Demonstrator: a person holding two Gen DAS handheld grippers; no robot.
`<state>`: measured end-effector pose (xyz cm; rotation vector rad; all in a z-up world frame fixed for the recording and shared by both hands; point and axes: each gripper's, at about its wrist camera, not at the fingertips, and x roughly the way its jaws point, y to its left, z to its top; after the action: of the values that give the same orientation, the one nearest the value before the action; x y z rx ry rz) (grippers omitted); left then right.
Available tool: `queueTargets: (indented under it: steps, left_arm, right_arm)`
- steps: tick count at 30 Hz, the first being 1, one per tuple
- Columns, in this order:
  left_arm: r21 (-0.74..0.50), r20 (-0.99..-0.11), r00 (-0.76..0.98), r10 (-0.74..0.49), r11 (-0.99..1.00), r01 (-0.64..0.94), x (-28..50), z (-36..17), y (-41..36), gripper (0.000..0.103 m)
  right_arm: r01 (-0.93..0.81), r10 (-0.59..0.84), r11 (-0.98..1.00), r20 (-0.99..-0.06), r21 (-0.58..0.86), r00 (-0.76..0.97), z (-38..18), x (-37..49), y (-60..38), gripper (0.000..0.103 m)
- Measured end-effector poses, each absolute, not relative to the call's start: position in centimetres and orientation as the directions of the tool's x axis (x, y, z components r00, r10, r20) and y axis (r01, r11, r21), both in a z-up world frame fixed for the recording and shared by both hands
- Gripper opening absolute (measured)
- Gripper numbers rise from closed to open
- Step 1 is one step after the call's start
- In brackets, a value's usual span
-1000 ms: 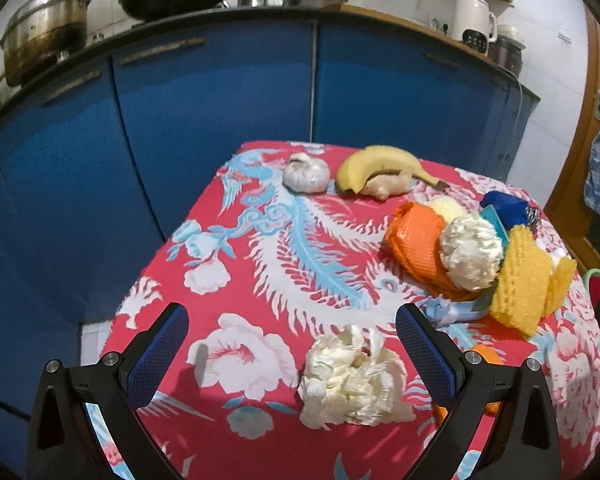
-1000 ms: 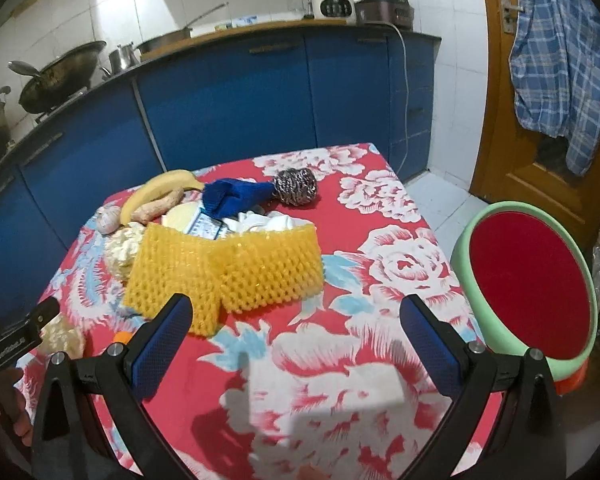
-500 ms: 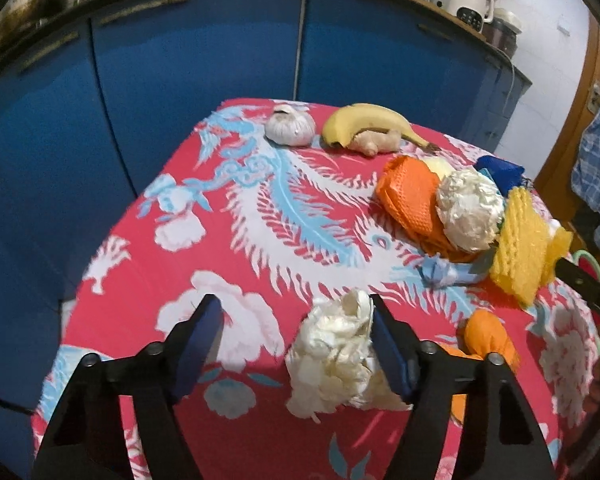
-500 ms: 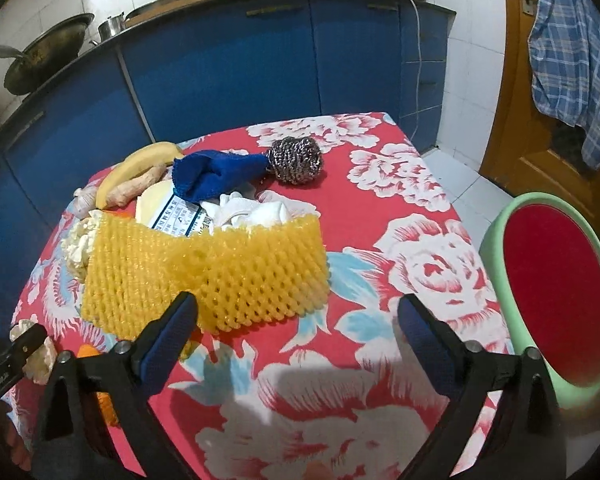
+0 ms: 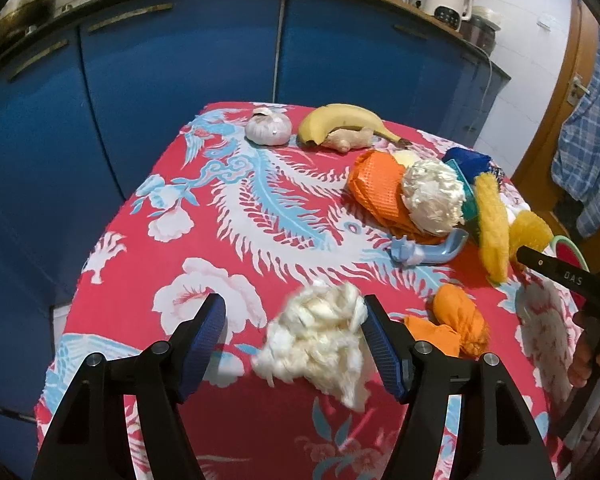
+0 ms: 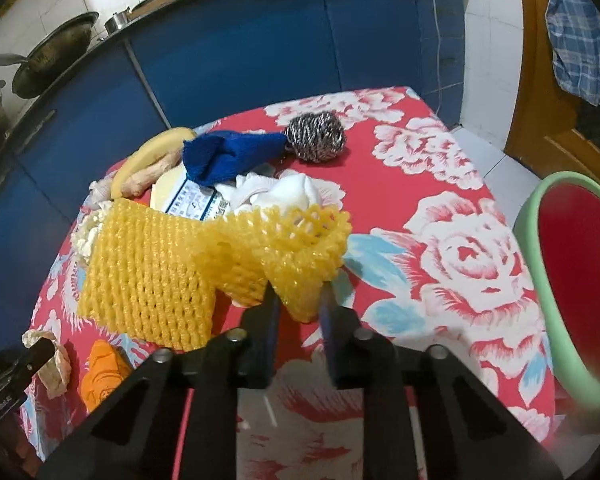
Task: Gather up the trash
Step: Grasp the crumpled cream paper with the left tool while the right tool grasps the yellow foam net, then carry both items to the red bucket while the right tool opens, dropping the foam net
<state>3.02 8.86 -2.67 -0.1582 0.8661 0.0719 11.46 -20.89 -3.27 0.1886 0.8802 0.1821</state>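
Just beside the banana (image 5: 342, 122) on the worktop (image 5: 236, 216), your right gripper (image 6: 299, 312) has just closed its fingers on the yellow foam net (image 6: 204, 264), while your left gripper (image 5: 294, 334), narrowing, brackets the white paper wad (image 5: 318, 338) without gripping, so 2 pieces look nearly collected.

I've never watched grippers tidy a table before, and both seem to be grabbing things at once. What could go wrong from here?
The right gripper, whose jaws have just been closing, pinches only one corner of the yellow net; it may slip out or drag the white wad beside it.

The left gripper has only one pad on the paper ball; closing could push the ball aside.
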Motion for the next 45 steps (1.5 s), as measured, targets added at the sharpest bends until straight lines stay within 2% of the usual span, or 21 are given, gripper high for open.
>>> queueTargets:
  steps: [9, 17, 19, 20, 21, 31, 45]
  left_arm:
    - [-0.126, -0.77, 0.638, -0.024, 0.985, -0.114, 2.0, -2.8, 9.0, 0.074]
    - [-0.122, -0.753, 0.657, -0.038, 0.989, -0.082, 1.6, -2.8, 8.3, 0.073]
    - [-0.129, -0.762, 0.646, -0.048, 0.988, -0.08, 1.9, -3.1, 8.2, 0.05]
    - [-0.149, -0.77, 0.634, -0.071, 0.986, -0.07, 2.1, -3.5, 8.1, 0.034]
    - [-0.185, -0.771, 0.628, -0.108, 0.981, -0.059, 2.3, -3.7, 8.1, 0.03]
    - [-0.179, -0.755, 0.645, -0.123, 0.984, -0.022, 2.1, -2.8, 6.8, 0.017]
    - [-0.169, -0.707, 0.677, -0.204, 0.978, 0.118, 2.6, 0.6, 2.1, 0.016]
  right_arm:
    - [-0.102, 0.239, 0.967, -0.684, 0.235, 0.69, -0.4, 8.6, -21.6, 0.017]
    - [-0.114, 0.256, 0.961, -0.666, 0.25, 0.701, 0.4, 6.9, -22.0, 0.016]
    - [-0.114, 0.258, 0.961, -0.665, 0.252, 0.701, 0.4, 6.6, -22.1, 0.016]
    - [-0.112, 0.259, 0.96, -0.665, 0.255, 0.701, 0.4, 6.5, -22.2, 0.016]
    - [-0.11, 0.259, 0.96, -0.664, 0.259, 0.701, 0.4, 6.4, -22.4, 0.016]
    - [-0.089, 0.254, 0.956, -0.636, 0.28, 0.728, 1.2, 4.6, -23.9, 0.016]
    - [0.01, 0.187, 0.952, -0.607, 0.306, 0.772, 2.2, 2.1, -28.4, 0.016]
